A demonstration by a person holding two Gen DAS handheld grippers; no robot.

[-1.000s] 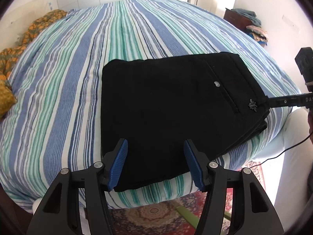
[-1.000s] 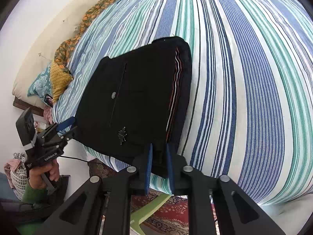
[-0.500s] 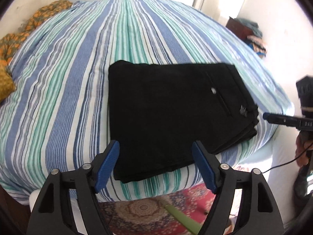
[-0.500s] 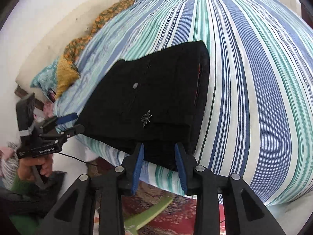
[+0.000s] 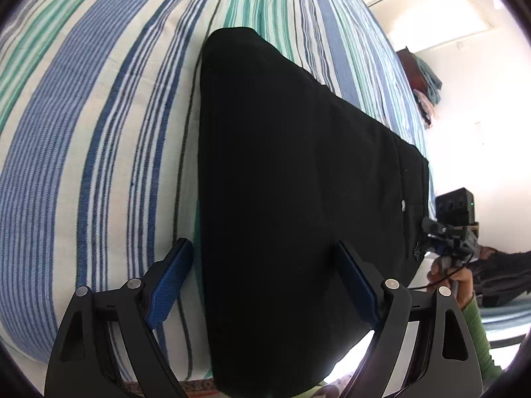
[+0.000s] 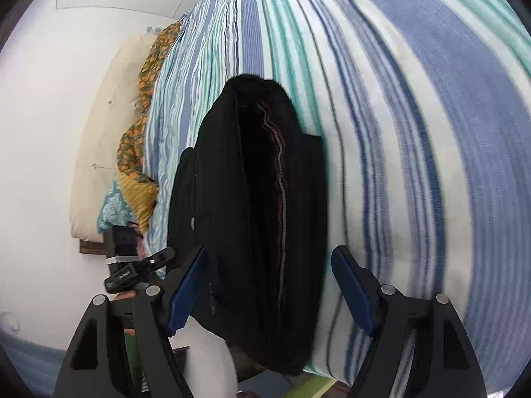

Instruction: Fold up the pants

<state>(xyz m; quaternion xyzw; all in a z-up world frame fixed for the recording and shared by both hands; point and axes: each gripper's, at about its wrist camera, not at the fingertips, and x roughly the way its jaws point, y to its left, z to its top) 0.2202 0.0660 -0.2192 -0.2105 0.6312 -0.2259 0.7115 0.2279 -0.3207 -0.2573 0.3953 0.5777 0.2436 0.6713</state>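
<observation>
Looking along our left gripper (image 5: 265, 285), we find its blue pads (image 5: 171, 283) spread wide, one over the striped bedspread (image 5: 99, 152) and the other over the black cloth. The folded pants (image 5: 298, 199) lie flat on the bed near its edge, a thick black stack stretching away to the right. The near fold of the stack sits between our open fingers, though we cannot tell whether either pad touches it. Further right, a small pale button (image 5: 403, 204) and a tiny metal charm (image 5: 417, 251) show on the top layer. Past the far end of the stack we see our right gripper (image 5: 444, 232) low at the bed's edge.

From the right wrist, the headboard cushion (image 6: 99, 139) and an orange patterned cloth (image 6: 139, 139) lie far left. Next comes the left gripper (image 6: 146, 265), then the pants (image 6: 252, 205) seen end-on, layers stacked with a thin striped trim (image 6: 282, 179) between them. Our right gripper (image 6: 268, 292) is wide apart too, its pads (image 6: 187, 288) straddling the stack's end and gripping nothing. The bedspread (image 6: 415, 132) fills the right.
</observation>
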